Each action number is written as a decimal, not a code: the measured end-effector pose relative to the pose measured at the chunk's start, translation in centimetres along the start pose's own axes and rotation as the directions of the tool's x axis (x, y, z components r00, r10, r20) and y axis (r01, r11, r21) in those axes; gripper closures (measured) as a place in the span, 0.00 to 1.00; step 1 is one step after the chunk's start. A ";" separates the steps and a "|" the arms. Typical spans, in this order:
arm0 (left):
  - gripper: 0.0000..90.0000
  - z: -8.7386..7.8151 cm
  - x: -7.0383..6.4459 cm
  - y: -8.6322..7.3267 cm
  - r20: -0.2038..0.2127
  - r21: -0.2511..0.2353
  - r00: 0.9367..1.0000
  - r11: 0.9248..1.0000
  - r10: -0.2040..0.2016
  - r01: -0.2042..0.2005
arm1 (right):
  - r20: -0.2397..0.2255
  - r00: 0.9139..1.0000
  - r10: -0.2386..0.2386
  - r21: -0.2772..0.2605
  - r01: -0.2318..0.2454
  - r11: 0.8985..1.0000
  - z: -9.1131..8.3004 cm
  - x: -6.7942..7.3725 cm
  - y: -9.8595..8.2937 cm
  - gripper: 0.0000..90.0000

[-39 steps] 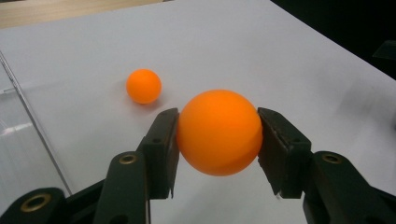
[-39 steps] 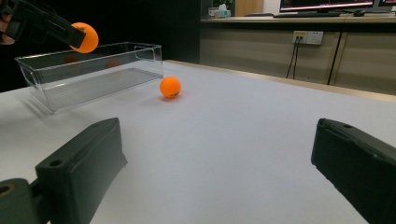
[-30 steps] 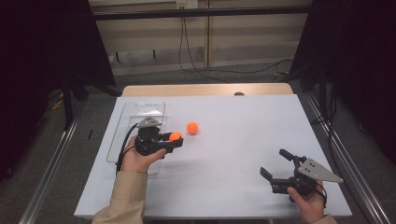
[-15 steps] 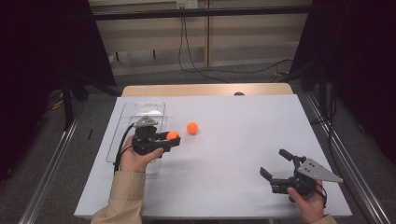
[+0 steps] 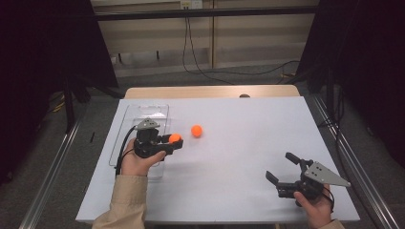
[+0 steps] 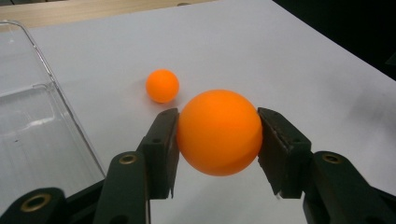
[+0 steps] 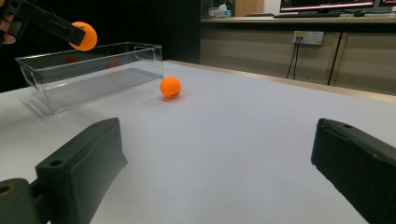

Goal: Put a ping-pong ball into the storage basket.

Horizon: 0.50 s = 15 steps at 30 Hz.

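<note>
Since a second ago your left hand-held gripper (image 5: 175, 142) has drifted a touch up the table toward the clear rectangular plastic bin (image 5: 143, 113), taking the small orange ball (image 5: 175, 138) along with it; your right one hasn't budged.

Right now that left hand-held gripper is clamped on the orange ball, one jaw pressed against each side, as the left gripper view shows. From the right gripper view you can see the ball held up in the air, at about the height of the bin's rim and just beside the bin. The high view puts it right next to the bin's right wall, not over the inside.

A second orange ball (image 5: 196, 130) sits loose on the white table (image 5: 248, 143), near the held one and a bit farther from the bin, touching nothing.

Your right hand-held gripper (image 5: 282, 168) is down at the near right corner of the table, jaws spread wide with nothing between them, well apart from both balls. Your beige sleeve (image 5: 119, 202) comes in at the bottom left.
</note>
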<state>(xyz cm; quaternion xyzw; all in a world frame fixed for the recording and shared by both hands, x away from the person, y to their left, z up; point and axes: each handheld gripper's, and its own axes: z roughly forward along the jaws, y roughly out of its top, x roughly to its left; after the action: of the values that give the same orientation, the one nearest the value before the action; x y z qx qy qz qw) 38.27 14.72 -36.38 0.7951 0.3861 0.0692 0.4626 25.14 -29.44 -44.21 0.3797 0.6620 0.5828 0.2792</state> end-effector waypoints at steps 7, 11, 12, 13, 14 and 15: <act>0.57 -0.2 0.4 -0.1 -0.012 0.002 1.000 1.000 -0.002 0.002 | 0.000 1.000 -0.002 0.000 0.002 1.000 0.0 0.0 0.0 0.02; 0.56 -0.3 0.7 -0.2 -0.019 -0.001 1.000 1.000 -0.011 0.011 | 0.000 1.000 0.000 -0.001 0.000 1.000 0.0 0.0 0.0 0.02; 0.56 -0.3 0.7 -0.2 -0.023 -0.005 1.000 1.000 -0.014 0.014 | 0.000 1.000 0.000 -0.001 0.000 1.000 0.0 0.0 0.0 0.02; 0.56 -0.3 0.8 -0.2 -0.023 -0.004 1.000 1.000 -0.009 0.009 | 0.001 1.000 0.002 0.000 -0.002 1.000 0.0 0.0 0.0 0.02; 0.56 -0.4 0.8 -0.2 -0.025 -0.002 1.000 1.000 -0.011 0.011 | 0.000 1.000 0.001 -0.001 -0.001 1.000 0.0 0.0 0.0 0.02; 0.56 -0.4 0.9 -0.3 -0.023 -0.006 1.000 1.000 -0.018 0.018 | 0.000 1.000 0.000 0.000 0.000 1.000 0.0 0.0 0.0 0.02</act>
<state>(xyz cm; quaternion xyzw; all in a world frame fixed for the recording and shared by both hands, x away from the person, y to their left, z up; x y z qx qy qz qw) 38.54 15.65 -36.58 0.7894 0.3981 0.0753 0.4611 25.14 -29.44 -44.21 0.3799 0.6619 0.5828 0.2791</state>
